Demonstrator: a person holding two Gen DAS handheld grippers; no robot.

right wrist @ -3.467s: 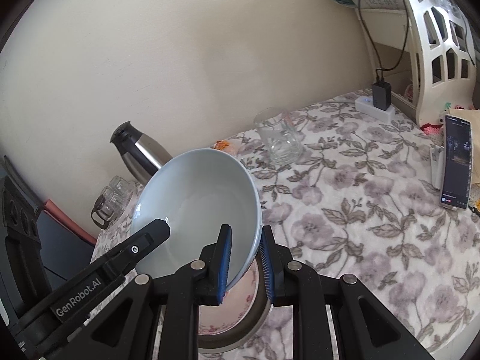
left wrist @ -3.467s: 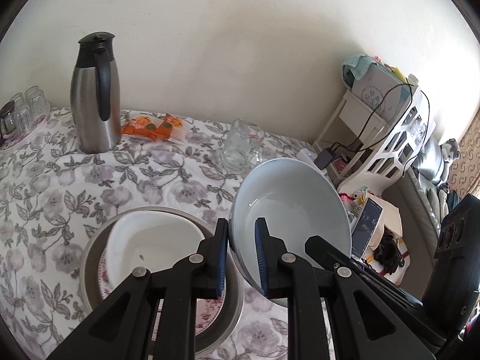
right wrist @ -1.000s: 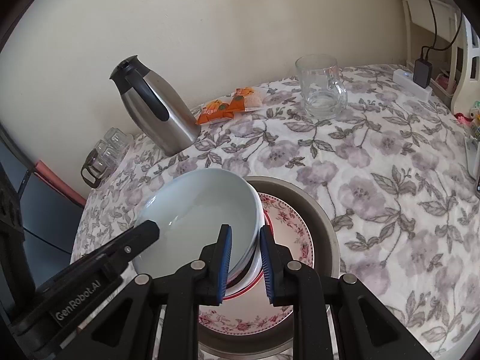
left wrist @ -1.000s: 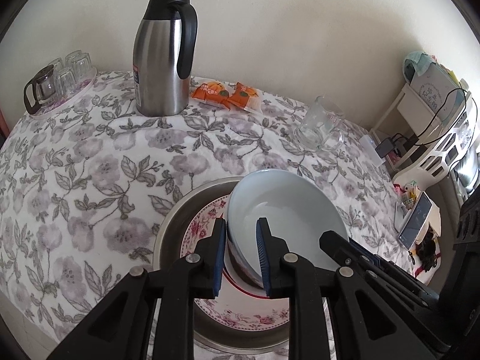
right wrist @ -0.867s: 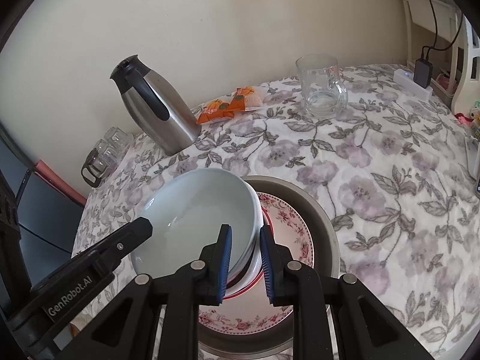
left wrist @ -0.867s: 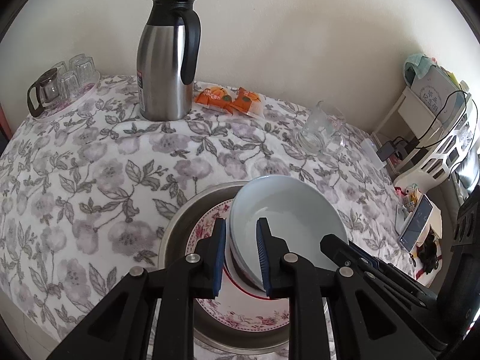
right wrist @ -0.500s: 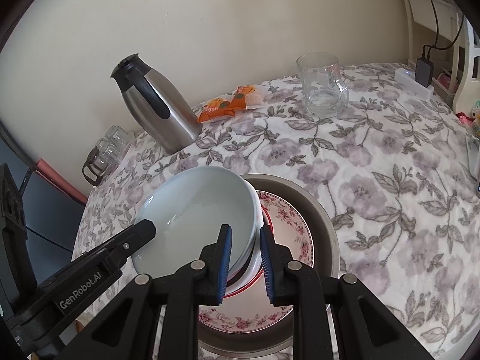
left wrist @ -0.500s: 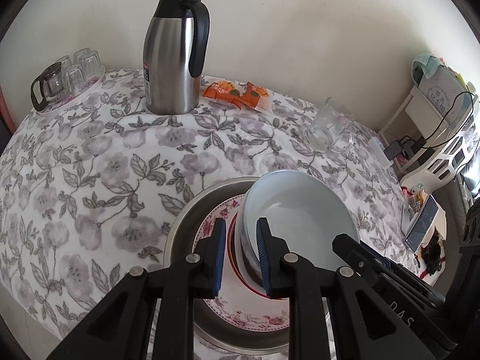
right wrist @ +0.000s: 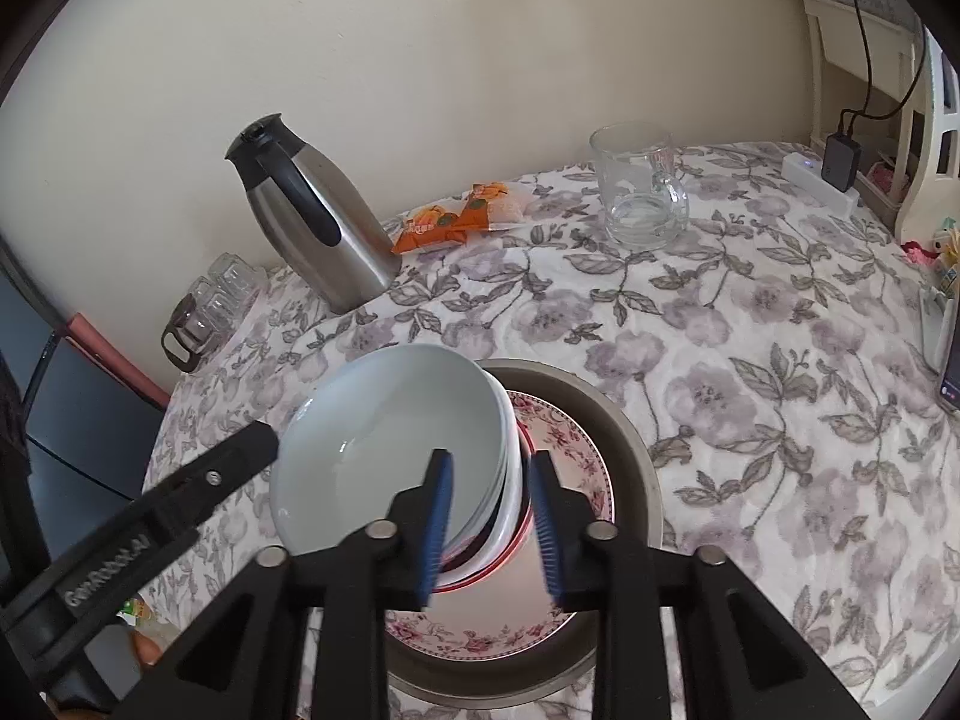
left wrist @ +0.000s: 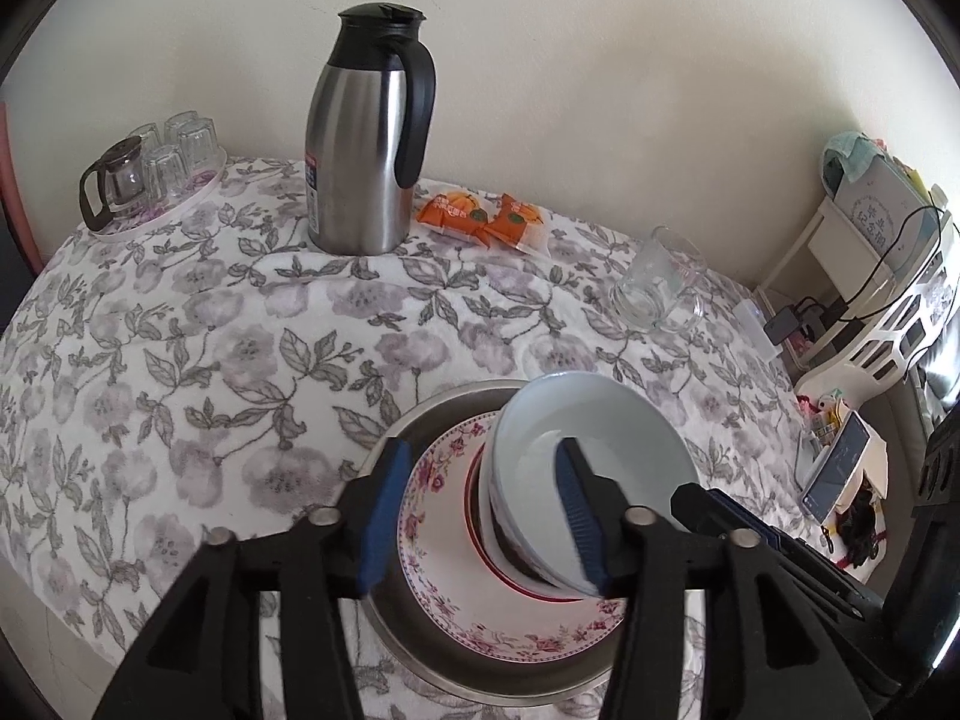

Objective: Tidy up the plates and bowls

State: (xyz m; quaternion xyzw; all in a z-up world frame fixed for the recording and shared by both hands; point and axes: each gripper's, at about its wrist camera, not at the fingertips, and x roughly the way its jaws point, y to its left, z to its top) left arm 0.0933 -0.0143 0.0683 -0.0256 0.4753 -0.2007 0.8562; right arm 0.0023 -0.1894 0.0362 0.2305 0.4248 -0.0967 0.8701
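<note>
Sitting nested atop stacked bowls on the floral-rimmed plate (left wrist: 456, 594), the pale blue ceramic bowl (left wrist: 591, 438) is lying between both spread grippers' jaws, left gripper (left wrist: 480, 516) and right gripper (right wrist: 489, 519) straddling its rim.

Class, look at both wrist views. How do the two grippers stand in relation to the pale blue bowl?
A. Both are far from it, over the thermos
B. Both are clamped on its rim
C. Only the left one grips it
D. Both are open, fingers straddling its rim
D: the left gripper and right gripper each show a wide gap, with the pale blue bowl resting in the stack on the floral plate.
</note>
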